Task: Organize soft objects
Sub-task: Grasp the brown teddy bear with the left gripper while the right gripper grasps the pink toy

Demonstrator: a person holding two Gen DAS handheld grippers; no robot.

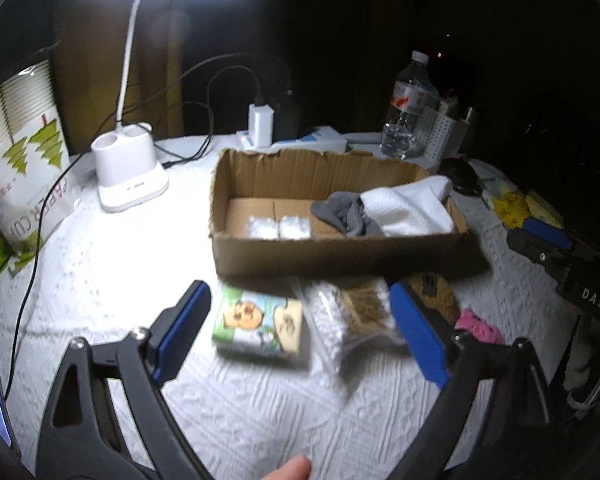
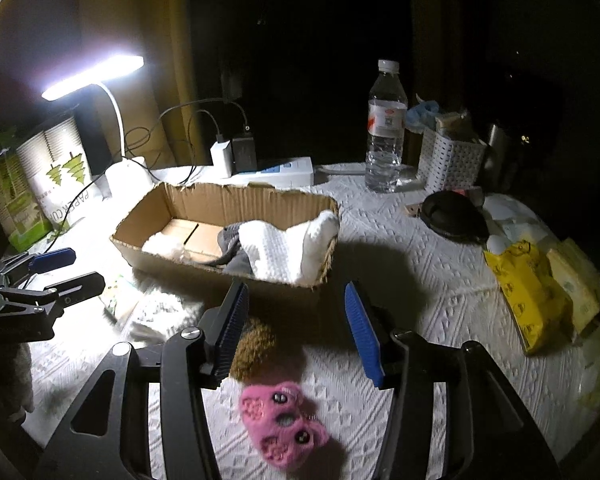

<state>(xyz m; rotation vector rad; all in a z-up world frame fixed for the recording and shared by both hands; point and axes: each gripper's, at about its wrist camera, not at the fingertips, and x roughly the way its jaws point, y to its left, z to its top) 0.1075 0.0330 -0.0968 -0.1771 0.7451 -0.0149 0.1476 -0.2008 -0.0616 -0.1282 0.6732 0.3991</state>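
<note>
The cardboard box [image 1: 332, 248] stands in the middle of the table [image 1: 120, 264], and it already holds a white knitted cloth [image 1: 408, 208], a grey cloth [image 1: 344, 212] and small white packets [image 1: 278, 227]. In front of the box, near the front edge of the table, lie a tissue pack [image 1: 258, 326], a clear bag [image 1: 340, 320] and a pink knitted toy [image 2: 282, 424]. The left gripper [image 1: 300, 332] is released and holds nothing; its jaws stand wide on both sides of the tissue pack and the bag. The right gripper [image 2: 296, 328] is also released, above the pink toy. I think the step is reaching for the next soft object. The next move probably needs lowering, closing gently, then carrying it over the box wall.
</note>
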